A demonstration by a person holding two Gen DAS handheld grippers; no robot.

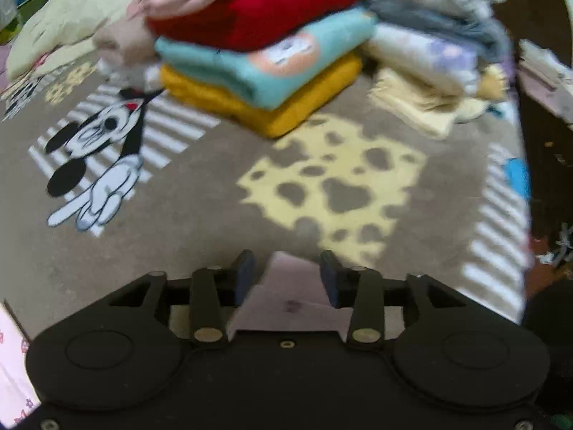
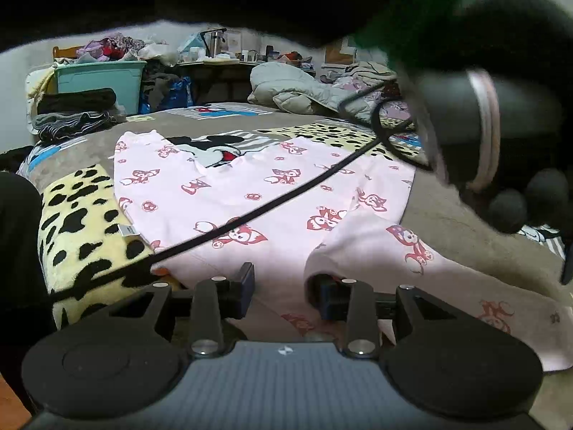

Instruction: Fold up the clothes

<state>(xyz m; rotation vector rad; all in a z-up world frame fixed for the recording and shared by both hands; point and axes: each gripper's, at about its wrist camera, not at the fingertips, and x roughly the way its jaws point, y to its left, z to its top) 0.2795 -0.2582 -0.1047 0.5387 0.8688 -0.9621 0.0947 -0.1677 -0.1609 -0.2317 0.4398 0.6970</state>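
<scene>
A pale pink garment [image 2: 229, 193] printed with red foxes lies spread flat on the patterned blanket [image 2: 78, 215]. My right gripper [image 2: 286, 286] sits low at its near edge. Its fingers are apart, pink cloth lies between them, and a fold bunches over the right finger [image 2: 329, 295]. In the left wrist view, my left gripper [image 1: 287, 274] hovers over the brown blanket [image 1: 200, 215]. Its fingers are also apart, with a pointed corner of lilac-pink cloth [image 1: 290, 297] in the gap. I cannot tell whether either cloth is pinched. More pink fabric [image 1: 10, 362] shows at the lower left.
A stack of folded yellow, teal and red clothes [image 1: 261, 57] stands ahead of the left gripper, with more folded piles [image 1: 429, 53] beside it. A black cable [image 2: 272, 208] crosses the garment. A black-gloved hand [image 2: 519, 204] holds a dark round device [image 2: 462, 125] at right. A teal bin [image 2: 100, 82] stands behind the bed.
</scene>
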